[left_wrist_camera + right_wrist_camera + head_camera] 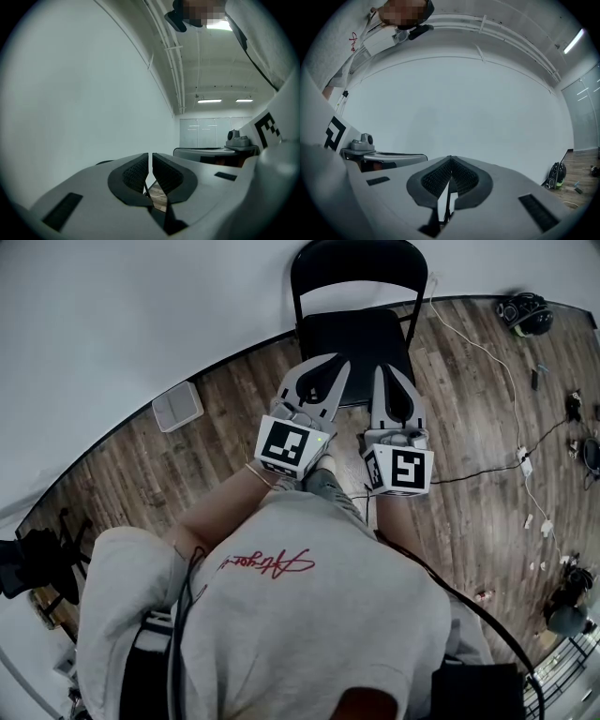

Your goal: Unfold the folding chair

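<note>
I see the black folding chair (359, 338) standing opened on the wood floor (469, 437). Its backrest is against the white wall (141, 315) and its seat reaches out toward me. Both tools point level at it, side by side, with their tips over the seat's front edge. I cannot tell whether they touch it. The left gripper (326, 367) (150, 161) is nearly closed, with only a thin slit between its pads and nothing in it. The right gripper (392, 373) (450, 164) is fully closed, pads meeting at the tips, gripping nothing.
</note>
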